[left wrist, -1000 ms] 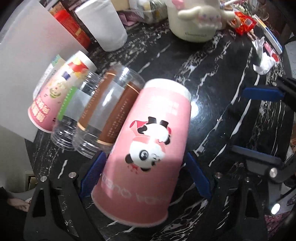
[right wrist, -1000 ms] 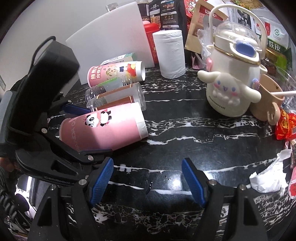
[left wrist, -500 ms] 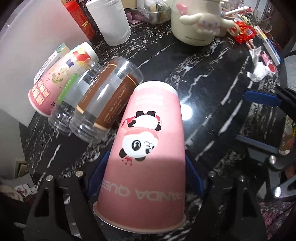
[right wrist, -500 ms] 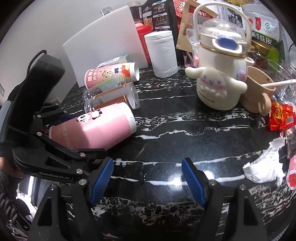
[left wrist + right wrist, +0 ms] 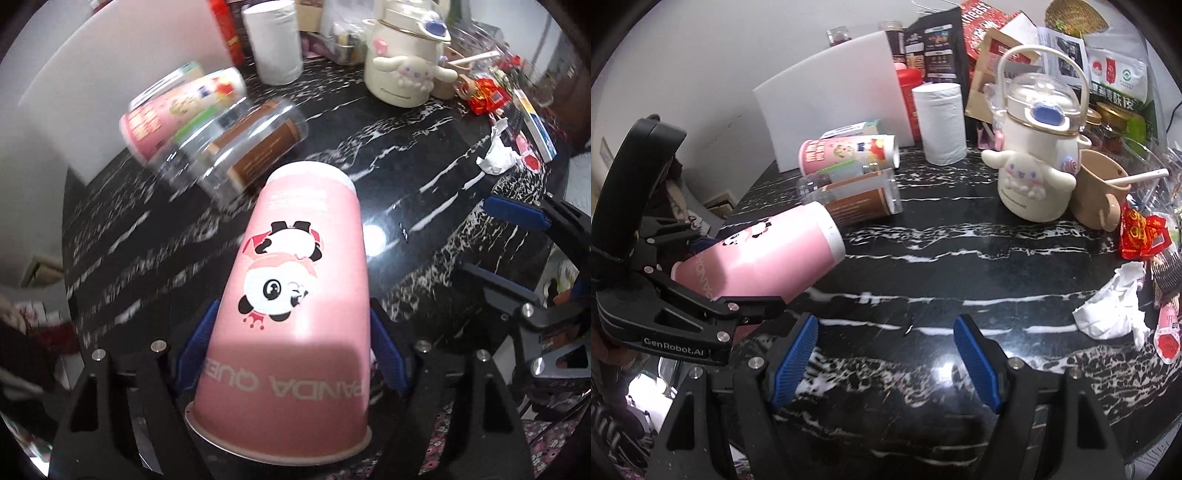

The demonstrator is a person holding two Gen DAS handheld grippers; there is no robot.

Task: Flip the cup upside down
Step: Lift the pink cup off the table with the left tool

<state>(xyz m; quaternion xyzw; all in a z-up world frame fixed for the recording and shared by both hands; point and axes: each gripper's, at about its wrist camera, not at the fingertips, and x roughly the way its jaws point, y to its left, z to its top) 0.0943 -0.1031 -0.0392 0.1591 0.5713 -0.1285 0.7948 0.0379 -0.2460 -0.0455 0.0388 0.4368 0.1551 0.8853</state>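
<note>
My left gripper (image 5: 290, 354) is shut on a pink paper cup with a panda print (image 5: 295, 295). The cup is held off the black marble table (image 5: 424, 155), tilted, with its white base pointing away and its open rim toward the camera. In the right wrist view the same cup (image 5: 764, 258) hangs at the left in the left gripper (image 5: 713, 280), base raised toward the right. My right gripper (image 5: 886, 365) is open and empty, low over the table's front part, to the right of the cup.
Several cups lie on their sides behind: a clear one with a brown band (image 5: 857, 201) and a pink printed one (image 5: 849, 151). A paper roll (image 5: 942, 122), a white cartoon kettle (image 5: 1034, 166), a tan mug (image 5: 1100, 192), crumpled tissue (image 5: 1108, 310) and snack packets (image 5: 1141, 232) stand around.
My left gripper has lifted the pink cup off the table and away from the lying cups, tipping its base upward. The right gripper has stayed open, with the view shifted slightly.
</note>
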